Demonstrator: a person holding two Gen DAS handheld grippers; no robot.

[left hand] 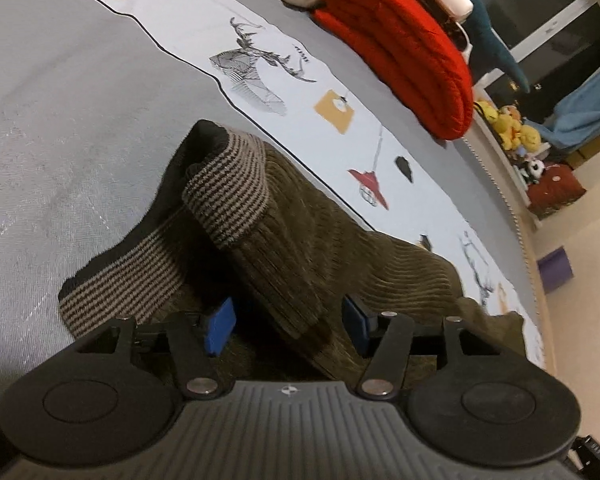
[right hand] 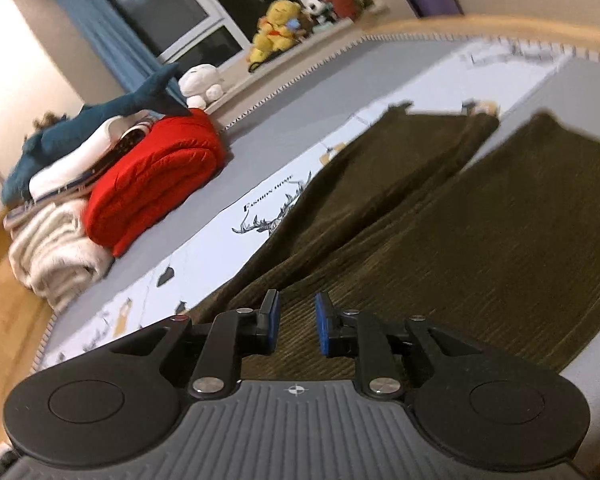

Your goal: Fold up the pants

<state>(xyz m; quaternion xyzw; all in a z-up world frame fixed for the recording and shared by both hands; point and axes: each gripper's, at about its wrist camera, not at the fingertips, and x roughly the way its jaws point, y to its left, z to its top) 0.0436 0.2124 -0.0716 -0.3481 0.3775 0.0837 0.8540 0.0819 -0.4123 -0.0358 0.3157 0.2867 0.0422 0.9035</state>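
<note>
Brown pants (right hand: 440, 216) flat on bed (right hand: 236, 168)

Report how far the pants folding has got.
Done: the brown corduroy pants lie on the bed, legs stretched out side by side. No fold shows except the striped waistband, flipped over. In hand: nothing gripped; the left hand-held gripper stands open around a ridge of cloth, the right hand-held gripper narrowly open above the fabric. Left: every fold.
</note>
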